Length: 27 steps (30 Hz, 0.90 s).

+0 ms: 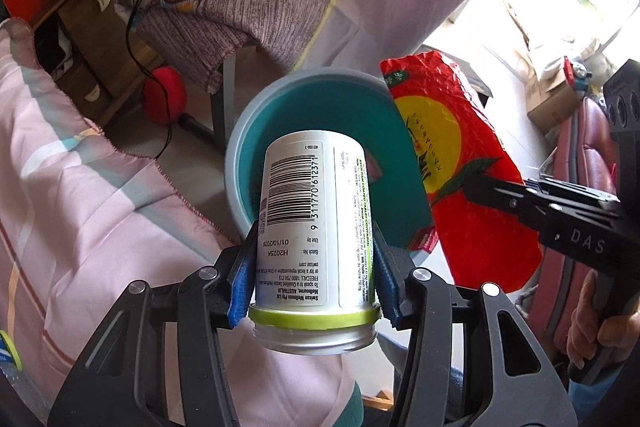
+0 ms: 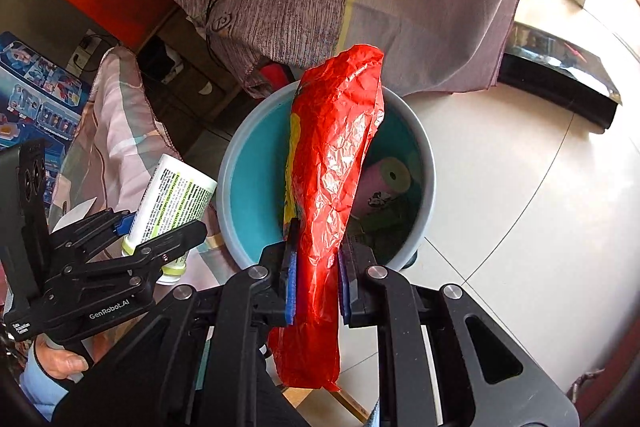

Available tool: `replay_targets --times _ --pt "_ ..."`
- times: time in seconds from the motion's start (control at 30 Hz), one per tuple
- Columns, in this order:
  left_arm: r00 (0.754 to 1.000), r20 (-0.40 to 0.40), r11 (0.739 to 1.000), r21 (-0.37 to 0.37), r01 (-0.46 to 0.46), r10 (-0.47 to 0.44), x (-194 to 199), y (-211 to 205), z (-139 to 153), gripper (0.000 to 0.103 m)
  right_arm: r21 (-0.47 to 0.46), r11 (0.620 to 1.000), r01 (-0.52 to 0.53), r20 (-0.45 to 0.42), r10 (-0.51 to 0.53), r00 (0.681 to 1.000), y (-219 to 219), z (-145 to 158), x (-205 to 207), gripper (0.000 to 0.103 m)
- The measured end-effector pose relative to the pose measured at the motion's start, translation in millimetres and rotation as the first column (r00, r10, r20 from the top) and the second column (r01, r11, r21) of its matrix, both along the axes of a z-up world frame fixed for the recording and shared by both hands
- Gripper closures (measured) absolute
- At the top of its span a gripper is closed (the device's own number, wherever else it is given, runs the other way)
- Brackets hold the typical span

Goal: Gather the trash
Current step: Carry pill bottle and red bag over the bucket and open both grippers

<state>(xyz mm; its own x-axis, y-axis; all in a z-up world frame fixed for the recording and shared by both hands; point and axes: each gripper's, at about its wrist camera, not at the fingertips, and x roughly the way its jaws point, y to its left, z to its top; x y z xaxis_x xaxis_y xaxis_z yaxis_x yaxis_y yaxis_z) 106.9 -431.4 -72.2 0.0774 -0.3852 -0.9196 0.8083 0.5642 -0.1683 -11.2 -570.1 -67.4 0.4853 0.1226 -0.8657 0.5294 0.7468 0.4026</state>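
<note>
Left gripper [image 1: 314, 255] grasping one bottle [image 1: 316, 227], right gripper [image 2: 316, 277] clamping one red wrapper [image 2: 332, 187], one bin [image 2: 424, 147]

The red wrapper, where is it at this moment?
The red wrapper is clamped in the right gripper, hanging over the blue bin; in the left wrist view it sits right of the white bottle.
</note>
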Motion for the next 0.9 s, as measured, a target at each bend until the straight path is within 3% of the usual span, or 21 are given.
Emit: replay_targets --times 0.07,0.23,0.63,0.73,0.77,0.83,0.9 --pt "1.000 -0.008 1.000 -0.006 -0.005 0.005 2.7 -3.2 -0.6 0.049 -0.001 1.000 0.000 -0.009 0.000 1.000 -0.8 -1.6 2.3 0.088" --pt "0.999 -0.007 0.999 -0.034 -0.034 0.033 10.6 0.8 0.8 0.029 -0.005 1.000 -0.003 -0.031 0.002 1.000 -2.1 -6.3 8.0 0.088" --pt "0.996 -0.028 0.995 -0.054 -0.085 0.084 18.8 33.4 1.9 0.022 -0.002 0.999 -0.037 -0.066 0.037 0.997 6.9 -17.7 28.8 0.087" --pt "0.995 -0.027 0.994 -0.057 -0.094 0.092 19.2 40.2 2.7 0.013 -0.005 0.999 -0.036 -0.068 0.036 0.997 8.2 -17.9 33.1 0.077" --pt "0.995 -0.025 0.994 -0.058 -0.097 0.096 19.0 41.9 3.3 0.011 -0.003 0.999 -0.036 -0.067 0.035 0.997 7.8 -17.7 33.7 0.064" --pt "0.995 -0.028 0.993 -0.060 -0.101 0.099 18.8 45.4 3.6 0.011 -0.012 1.000 -0.028 -0.064 0.027 0.998 8.3 -15.9 34.8 0.048" --pt "0.994 -0.030 0.993 -0.062 -0.102 0.101 18.3 48.3 4.6 0.011 -0.017 1.000 -0.025 -0.064 0.024 0.998 9.0 -14.3 35.3 0.043"
